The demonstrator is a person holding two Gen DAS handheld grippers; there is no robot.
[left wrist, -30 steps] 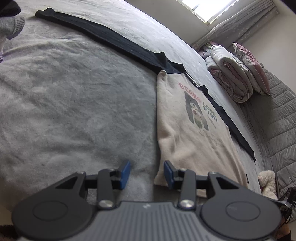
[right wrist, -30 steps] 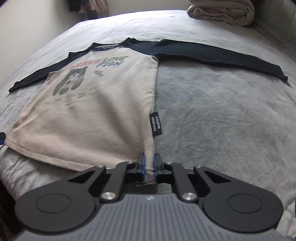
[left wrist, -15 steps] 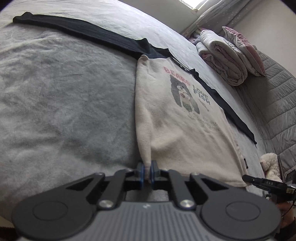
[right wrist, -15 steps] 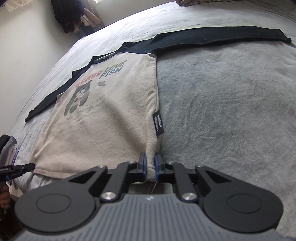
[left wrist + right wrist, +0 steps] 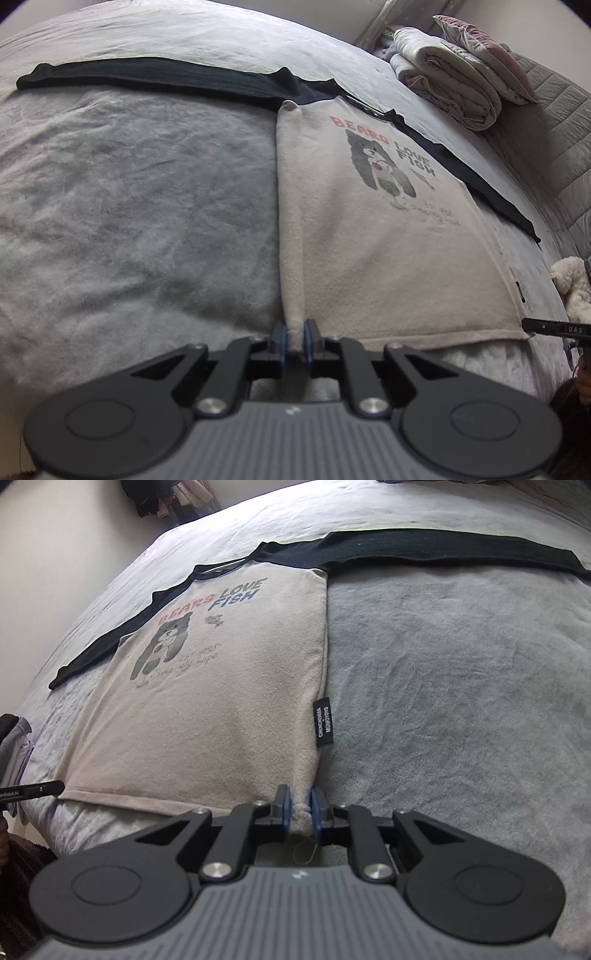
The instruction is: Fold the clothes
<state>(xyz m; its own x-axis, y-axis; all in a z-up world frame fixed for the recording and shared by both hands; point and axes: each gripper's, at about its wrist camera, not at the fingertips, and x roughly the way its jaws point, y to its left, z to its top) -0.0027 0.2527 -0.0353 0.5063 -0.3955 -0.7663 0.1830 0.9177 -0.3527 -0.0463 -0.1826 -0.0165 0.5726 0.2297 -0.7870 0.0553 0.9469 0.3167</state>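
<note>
Your left gripper (image 5: 295, 341), open and empty a second ago, now pinches one hem corner of the cream shirt (image 5: 369, 236) flat on the grey bed (image 5: 129, 206), jaws easing apart. Your right gripper (image 5: 300, 812) pinches the other corner, loosening too.

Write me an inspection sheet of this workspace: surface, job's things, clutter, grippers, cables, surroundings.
Surface: bed with grey blanket, wrinkled.
Job's things: cream shirt with bear print and black sleeves, flat, face up, sleeves spread out to both sides.
Clutter: plush toy at the bed's edge.
Grippers: left gripper pinches one bottom corner of the shirt, jaws opening; right gripper has the other corner between its pads, jaws opening.
Cables: nothing seen.
Surroundings: folded quilt and pillow near the bedhead; hanging clothes by the wall.
</note>
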